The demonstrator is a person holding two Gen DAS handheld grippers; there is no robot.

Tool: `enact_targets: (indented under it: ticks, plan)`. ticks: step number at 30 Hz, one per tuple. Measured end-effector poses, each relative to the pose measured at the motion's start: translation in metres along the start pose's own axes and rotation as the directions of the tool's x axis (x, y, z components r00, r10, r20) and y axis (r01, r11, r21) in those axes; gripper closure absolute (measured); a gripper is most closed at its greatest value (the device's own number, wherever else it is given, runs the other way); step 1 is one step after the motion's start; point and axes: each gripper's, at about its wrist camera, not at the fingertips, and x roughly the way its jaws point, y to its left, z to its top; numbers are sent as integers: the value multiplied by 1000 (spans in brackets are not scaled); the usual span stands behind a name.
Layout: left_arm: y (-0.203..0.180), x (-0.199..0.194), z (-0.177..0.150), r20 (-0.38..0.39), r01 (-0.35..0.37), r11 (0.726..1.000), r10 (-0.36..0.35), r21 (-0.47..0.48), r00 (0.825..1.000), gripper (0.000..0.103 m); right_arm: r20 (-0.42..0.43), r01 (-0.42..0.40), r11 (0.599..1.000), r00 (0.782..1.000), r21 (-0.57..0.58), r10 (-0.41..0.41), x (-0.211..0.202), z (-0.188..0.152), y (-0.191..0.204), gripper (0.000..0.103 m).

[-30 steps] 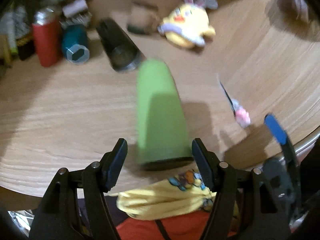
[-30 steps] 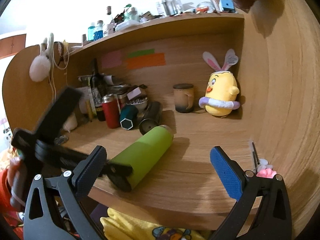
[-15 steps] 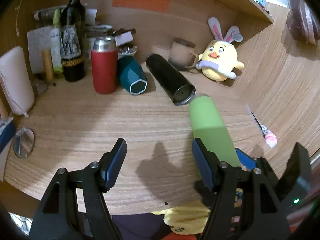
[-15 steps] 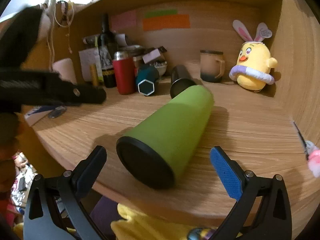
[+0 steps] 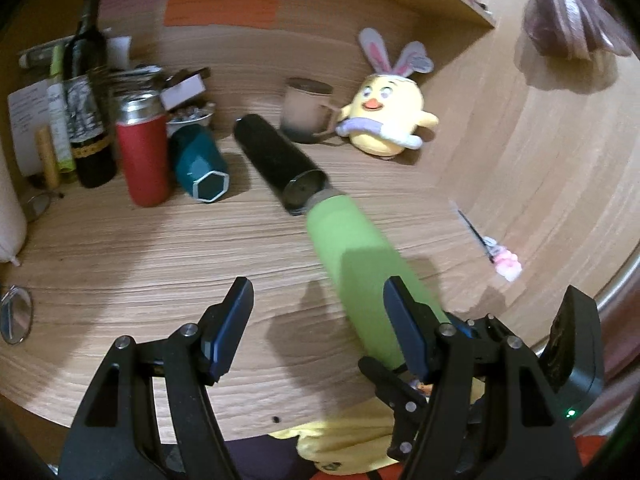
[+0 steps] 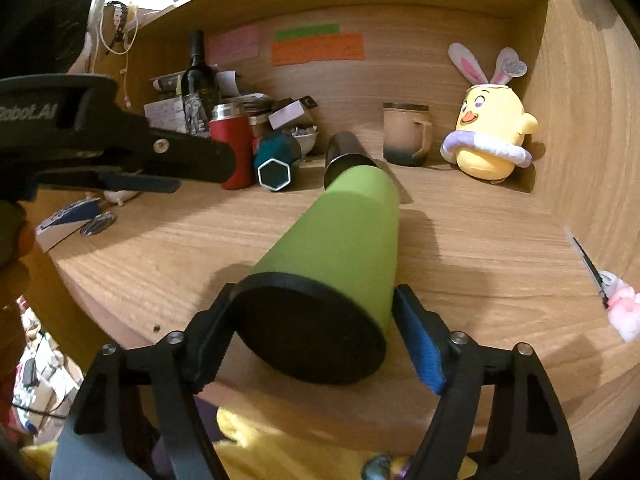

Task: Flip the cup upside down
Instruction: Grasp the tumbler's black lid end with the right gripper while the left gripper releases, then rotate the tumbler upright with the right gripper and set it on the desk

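Note:
A tall green cup [image 6: 340, 236] with a black base lies on its side on the wooden desk [image 6: 480, 256], its base at the front edge. My right gripper [image 6: 312, 328] is closed around the base end, with a finger on each side. The cup also shows in the left wrist view [image 5: 360, 264], where my left gripper [image 5: 320, 320] is open and empty just left of it. The left gripper also shows at the left of the right wrist view [image 6: 120, 152].
A black tumbler [image 5: 280, 164] lies just behind the green cup. A teal cup [image 5: 200, 168], a red flask [image 5: 142, 152], a wine bottle [image 5: 88, 112], a mug [image 5: 306, 108] and a yellow plush chick [image 5: 384, 116] stand further back. Scissors [image 5: 490, 244] lie at the right.
My right gripper has moved in and closed its fingers on the cup's base. My left gripper has drawn back slightly and stays open.

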Motion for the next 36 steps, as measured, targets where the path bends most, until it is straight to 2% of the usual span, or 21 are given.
enact_targets:
  ticks: [5, 14, 19, 25, 32, 36]
  plan:
    - [-22, -15, -1, 38, 30, 998, -32, 57, 999, 37, 1, -13, 1000, 1000, -13, 13, -22, -1, -6, 37]
    - [-43, -44, 4, 91, 99, 988, -110, 117, 990, 37, 115, -25, 999, 993, -31, 28, -57, 21, -3, 38]
    - [-42, -48, 18, 99, 144, 983, -155, 111, 983, 37, 171, -36, 999, 984, -35, 42, -64, 43, -2, 39]
    - [-35, -47, 46, 114, 144, 982, -158, 122, 981, 37, 207, -59, 997, 976, -53, 69, -55, 77, -3, 39]
    - [-12, -23, 86, 58, 129, 989, -133, 75, 989, 36, 215, -84, 994, 972, -74, 99, -33, 108, -3, 39]
    - [5, -10, 106, 26, 158, 987, -158, 24, 987, 36, 199, -114, 991, 972, -68, 125, -17, 125, -8, 39]
